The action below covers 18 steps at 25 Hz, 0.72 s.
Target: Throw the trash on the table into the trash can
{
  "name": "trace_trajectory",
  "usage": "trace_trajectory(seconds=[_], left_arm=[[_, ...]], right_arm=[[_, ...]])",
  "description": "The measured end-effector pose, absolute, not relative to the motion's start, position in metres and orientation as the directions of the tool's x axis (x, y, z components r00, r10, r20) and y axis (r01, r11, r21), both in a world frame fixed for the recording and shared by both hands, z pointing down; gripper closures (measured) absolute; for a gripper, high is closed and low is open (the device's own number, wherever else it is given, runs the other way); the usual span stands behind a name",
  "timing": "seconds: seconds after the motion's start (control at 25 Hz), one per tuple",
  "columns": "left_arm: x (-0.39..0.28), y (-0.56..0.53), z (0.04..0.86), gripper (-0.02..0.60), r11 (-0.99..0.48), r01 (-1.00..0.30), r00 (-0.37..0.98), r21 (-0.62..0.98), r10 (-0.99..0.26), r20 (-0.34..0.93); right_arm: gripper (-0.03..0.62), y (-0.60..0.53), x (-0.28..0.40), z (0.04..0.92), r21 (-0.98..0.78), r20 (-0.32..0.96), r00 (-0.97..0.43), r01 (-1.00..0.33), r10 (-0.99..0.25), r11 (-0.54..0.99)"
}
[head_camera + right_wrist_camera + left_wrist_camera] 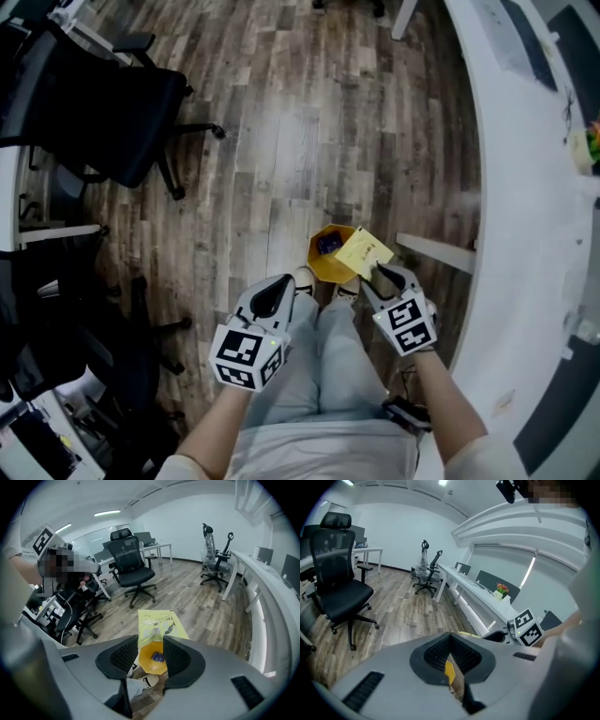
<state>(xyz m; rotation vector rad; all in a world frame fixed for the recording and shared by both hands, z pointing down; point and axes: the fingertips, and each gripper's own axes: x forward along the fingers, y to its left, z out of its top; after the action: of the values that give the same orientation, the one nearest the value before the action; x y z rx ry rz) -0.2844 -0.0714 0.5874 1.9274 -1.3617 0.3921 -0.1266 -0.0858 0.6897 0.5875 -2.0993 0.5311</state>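
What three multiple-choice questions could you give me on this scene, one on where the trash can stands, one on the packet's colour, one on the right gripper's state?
1. Where does the trash can stand?
A. On the white desk
B. On the floor, by the person's feet
C. On a chair seat

2. What colour is the packet?
A. Yellow
B. Red
C. Black

3. What is the right gripper doing?
A. Open, nothing between its jaws
B. Gripping the packet
C. Gripping the trash can's rim

Answers:
1 B: the head view shows it on the wood boards just ahead of the shoes.
2 A: it looks pale yellow in both views.
3 B: the right gripper view shows the packet between its jaws.
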Motion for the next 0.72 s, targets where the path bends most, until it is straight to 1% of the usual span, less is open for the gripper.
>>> trace_trajectory(seconds=[0.48, 0.72], left_arm=[[-0.279, -0.071, 0.714, 0.580, -0.140, -0.906, 0.394, 0.400, -0.626, 0.673], [-0.278, -0.067, 0.765, 0.581, -0.130, -0.904, 0.397, 0.406, -0.607, 0.689]], right_arm=[[0.414, -0.052, -0.136, 0.813, -0.220, 0.871, -0.483, -0.549, -0.091, 0.806], [0.414, -0.036, -0.134, 0.891, -0.227, 0.903, -0.427, -0.566, -0.047, 0.792]])
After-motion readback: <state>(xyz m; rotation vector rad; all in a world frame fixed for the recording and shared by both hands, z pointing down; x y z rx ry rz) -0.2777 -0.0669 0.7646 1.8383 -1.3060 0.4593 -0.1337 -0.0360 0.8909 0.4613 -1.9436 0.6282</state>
